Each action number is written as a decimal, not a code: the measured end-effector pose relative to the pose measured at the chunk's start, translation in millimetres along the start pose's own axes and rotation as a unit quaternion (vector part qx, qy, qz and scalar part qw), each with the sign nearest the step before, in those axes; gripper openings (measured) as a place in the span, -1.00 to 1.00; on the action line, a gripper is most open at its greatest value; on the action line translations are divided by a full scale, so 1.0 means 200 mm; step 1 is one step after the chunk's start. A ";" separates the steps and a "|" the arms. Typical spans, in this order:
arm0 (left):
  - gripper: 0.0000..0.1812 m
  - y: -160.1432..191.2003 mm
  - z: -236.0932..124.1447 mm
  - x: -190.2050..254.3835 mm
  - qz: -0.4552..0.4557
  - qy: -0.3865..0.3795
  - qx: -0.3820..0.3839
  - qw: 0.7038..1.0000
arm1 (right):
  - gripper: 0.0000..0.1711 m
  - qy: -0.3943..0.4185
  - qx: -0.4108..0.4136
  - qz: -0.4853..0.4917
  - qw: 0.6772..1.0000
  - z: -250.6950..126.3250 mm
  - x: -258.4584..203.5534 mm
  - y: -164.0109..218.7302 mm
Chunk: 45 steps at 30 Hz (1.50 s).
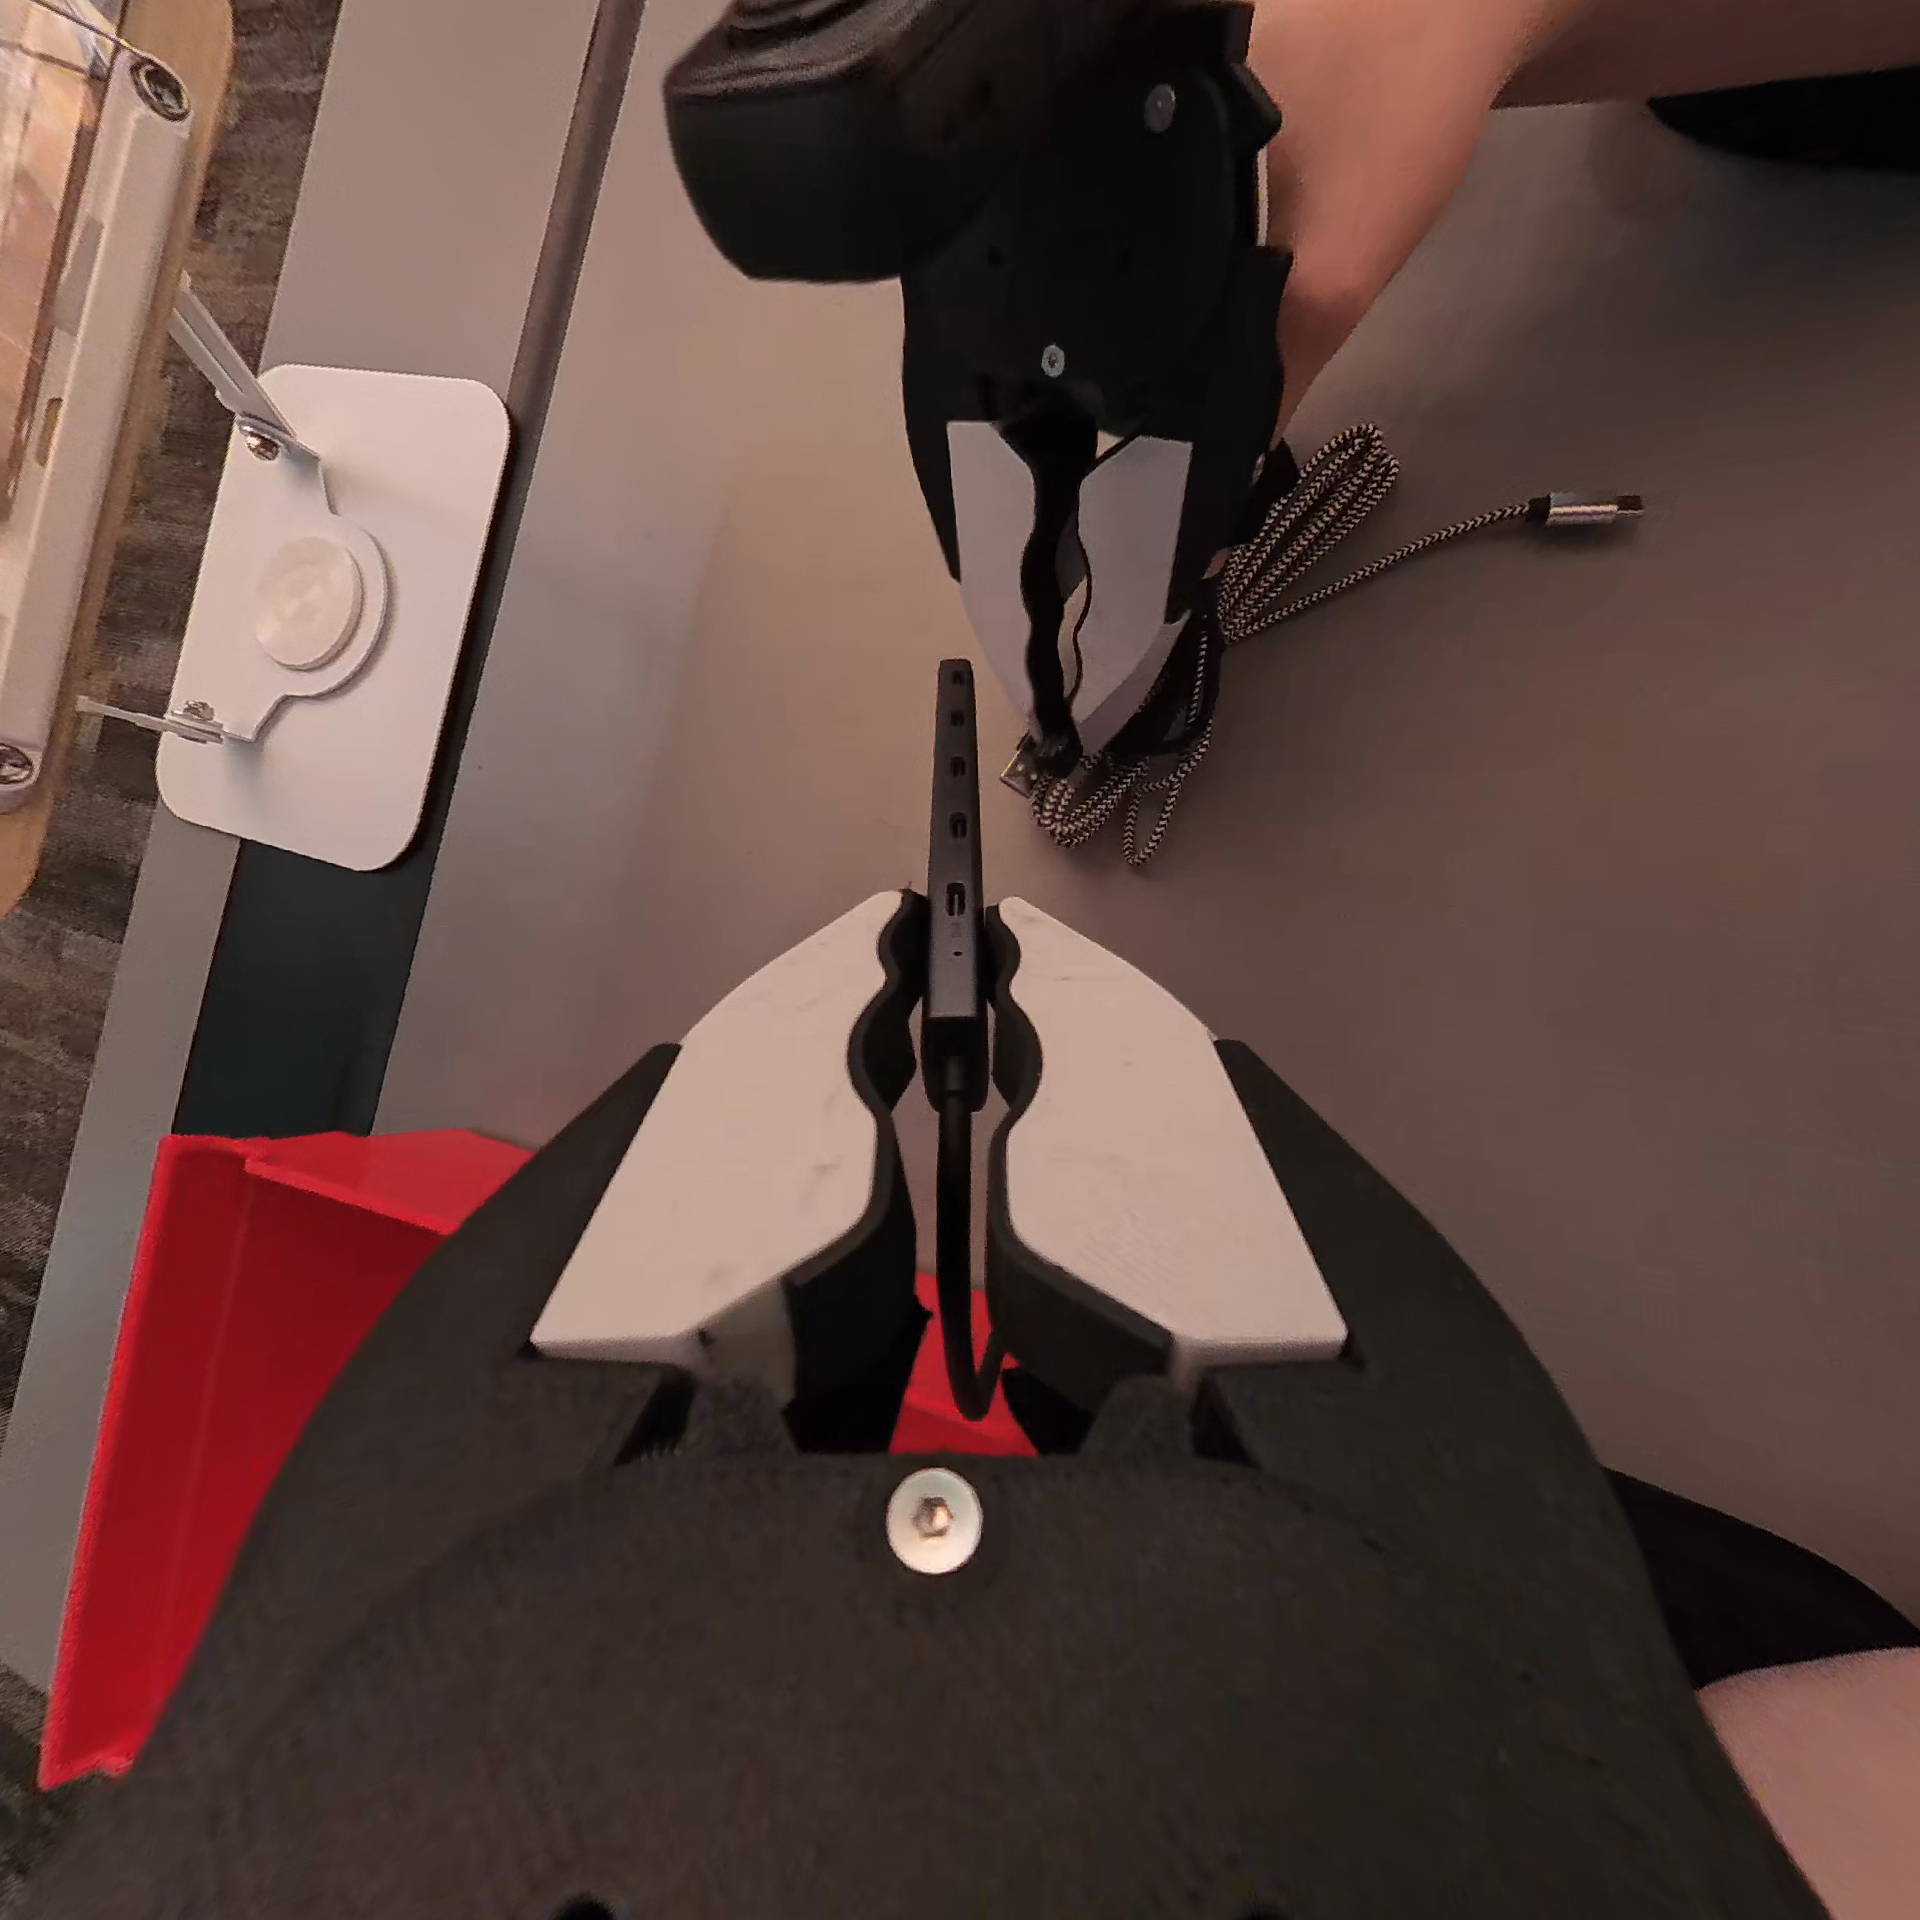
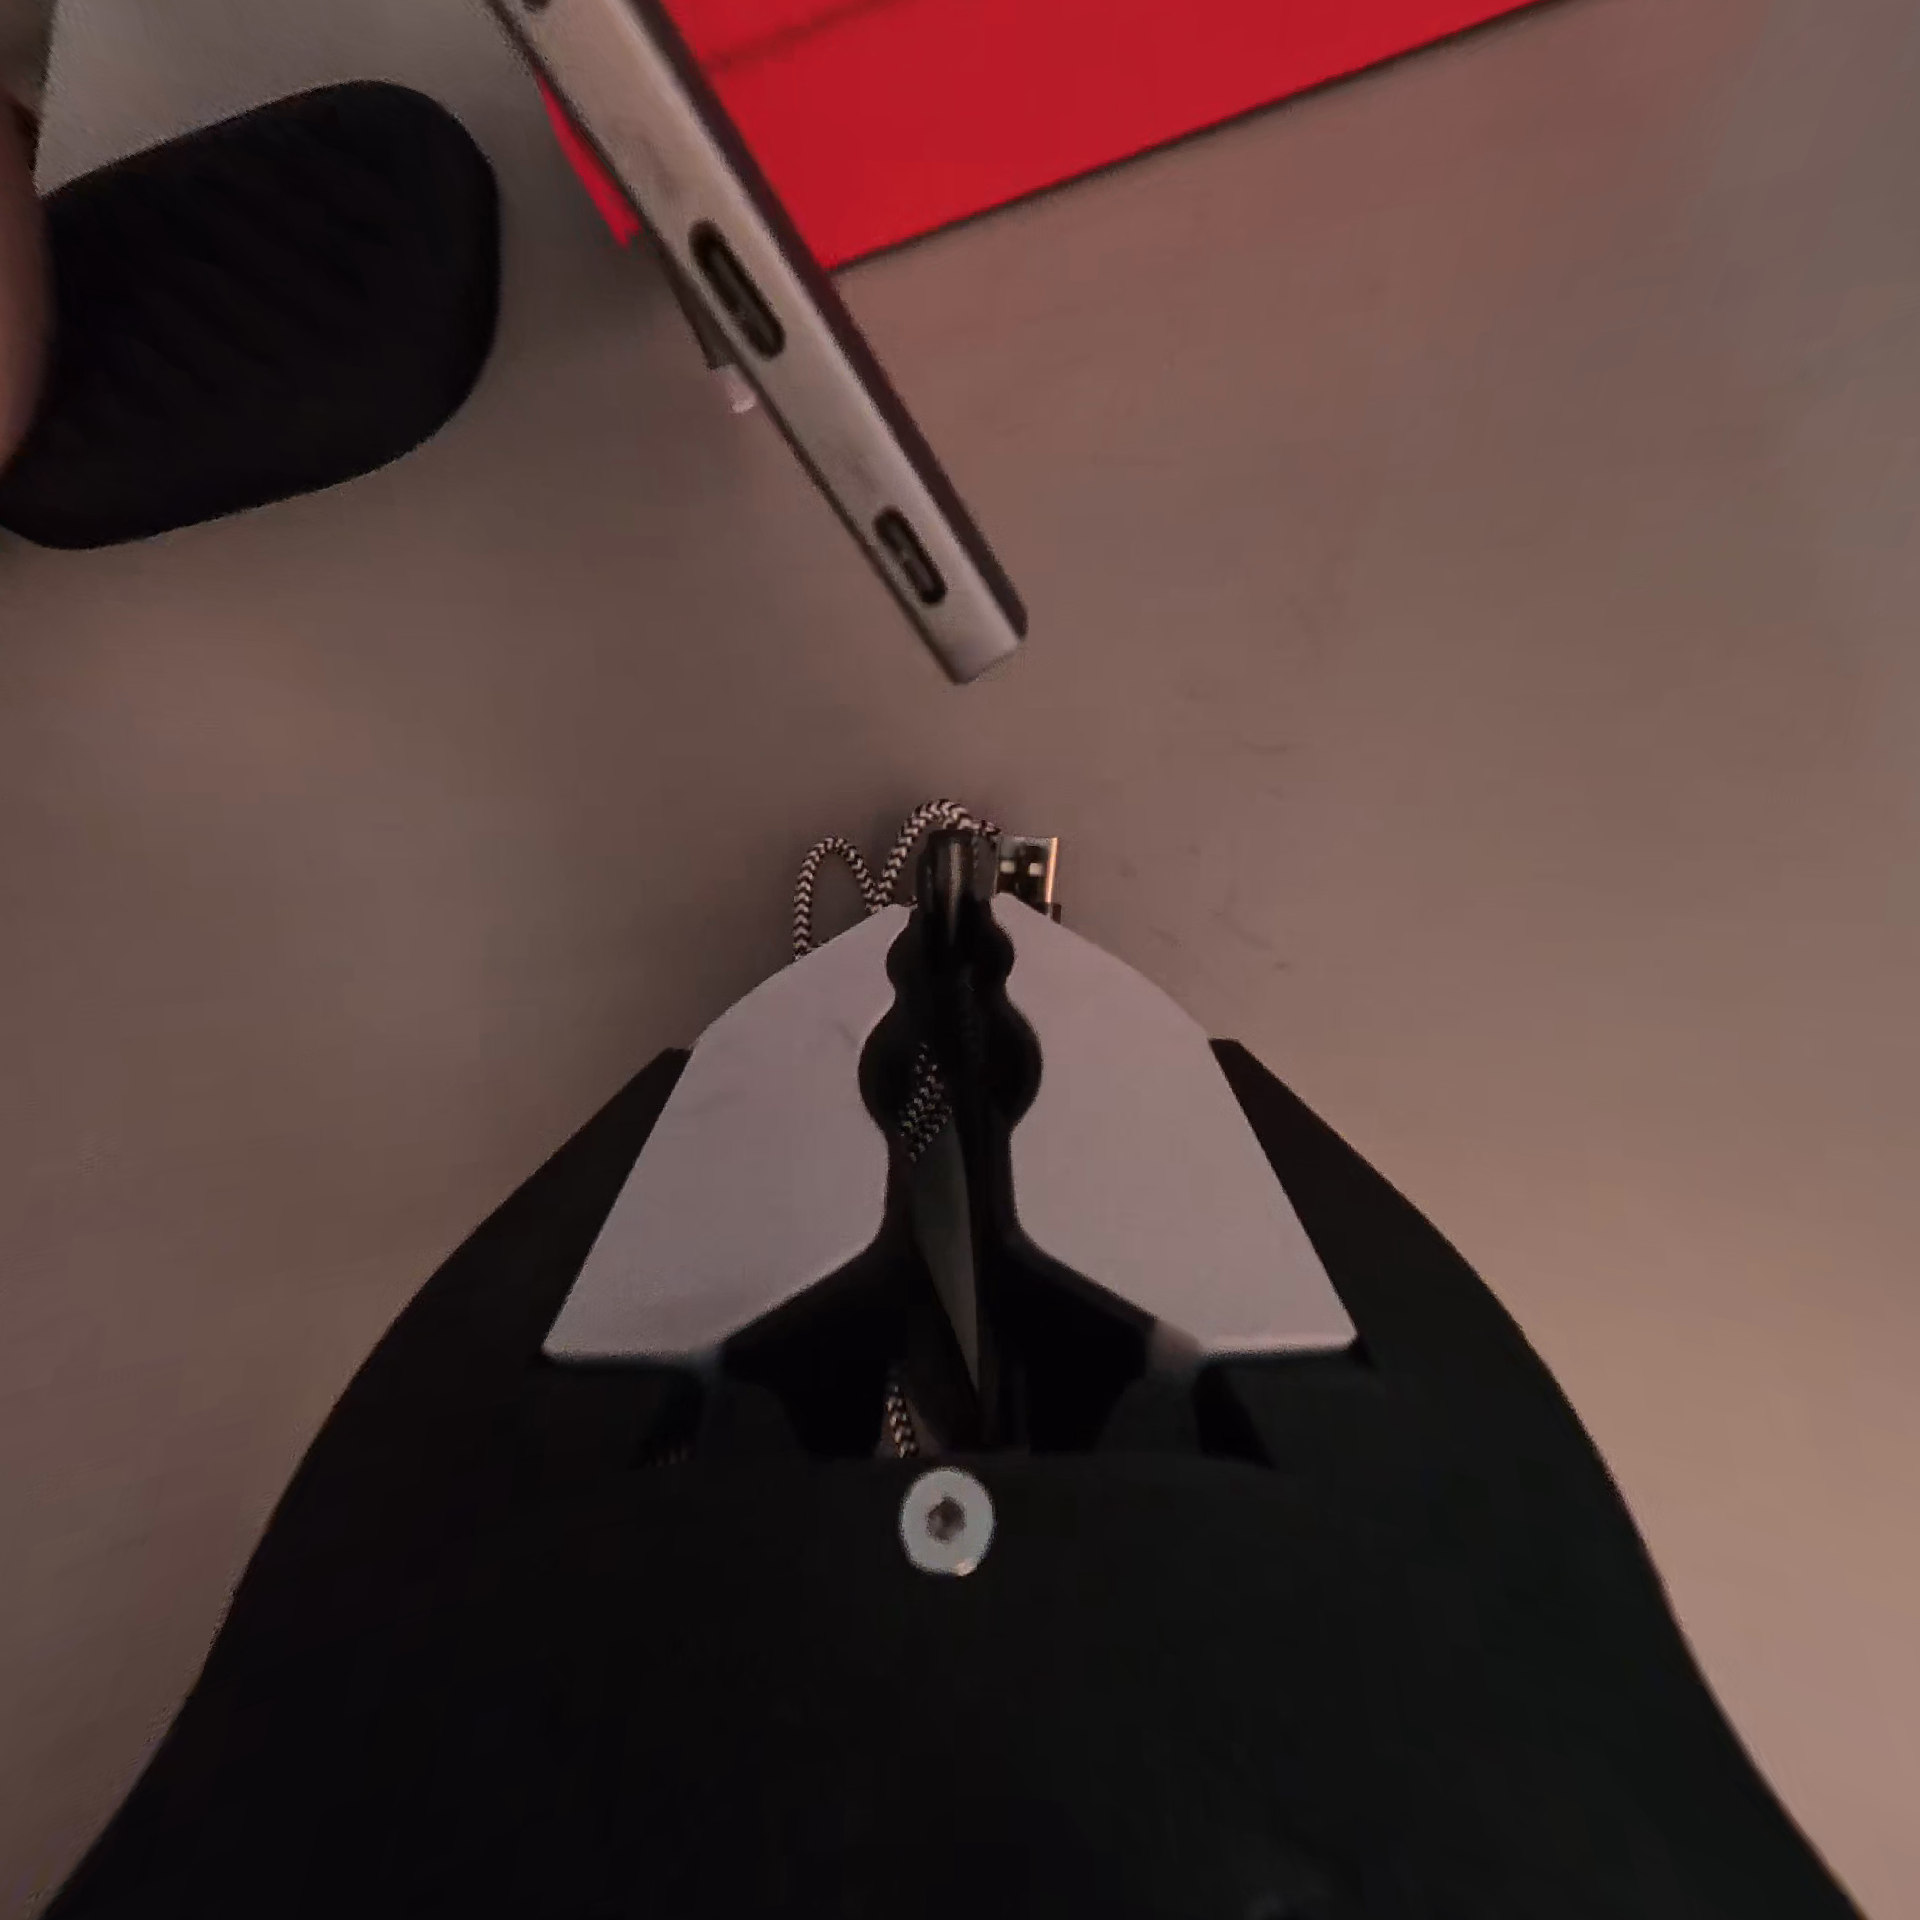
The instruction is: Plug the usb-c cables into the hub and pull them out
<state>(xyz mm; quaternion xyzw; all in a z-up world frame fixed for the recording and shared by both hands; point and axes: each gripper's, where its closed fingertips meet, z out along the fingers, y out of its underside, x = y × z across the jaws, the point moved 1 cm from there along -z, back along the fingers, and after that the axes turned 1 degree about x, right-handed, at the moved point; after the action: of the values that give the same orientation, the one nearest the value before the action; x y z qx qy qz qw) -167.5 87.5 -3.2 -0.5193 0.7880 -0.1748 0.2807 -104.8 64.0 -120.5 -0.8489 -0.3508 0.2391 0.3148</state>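
Note:
My left gripper is shut on a slim dark hub, held edge-up, its row of ports facing the view. The hub's own black lead runs back between my fingers. My right gripper points down at the table just right of the hub's far end. It is shut on a black-and-white braided cable that lies coiled on the table. In the right wrist view, my right gripper pinches the braided cable and a thin black strip. A metal plug shows at its tips. The hub hangs above, apart from the plug.
A red bin sits at the near left of the grey table; it also shows in the right wrist view. A white plate with brackets lies off the table's left edge. The cable's other plug lies at the right. A hand holds the right gripper. One gripper's finger ends stand about 12 centimeters off the other's.

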 end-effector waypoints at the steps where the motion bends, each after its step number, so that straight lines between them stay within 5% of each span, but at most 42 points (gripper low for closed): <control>1: -0.90 0.00 0.00 0.00 -0.002 -0.001 0.001 1.000 | -0.87 -0.004 -0.001 -0.005 1.000 0.01 0.00 0.01; 22: -0.90 0.00 -0.06 -0.03 -0.009 -0.006 0.017 1.000 | -0.67 -0.007 0.059 0.058 0.997 -0.07 0.06 -0.07; 45: -0.90 0.02 -0.04 -0.02 -0.011 0.003 0.006 1.000 | -0.89 -0.024 0.066 0.065 0.995 -0.09 0.06 -0.10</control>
<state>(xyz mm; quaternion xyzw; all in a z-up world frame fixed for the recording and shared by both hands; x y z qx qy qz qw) -174.3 92.0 1.4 -0.5251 0.7823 -0.1846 0.2795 -95.0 77.0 -96.0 -0.8412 -0.2858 0.3016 0.3459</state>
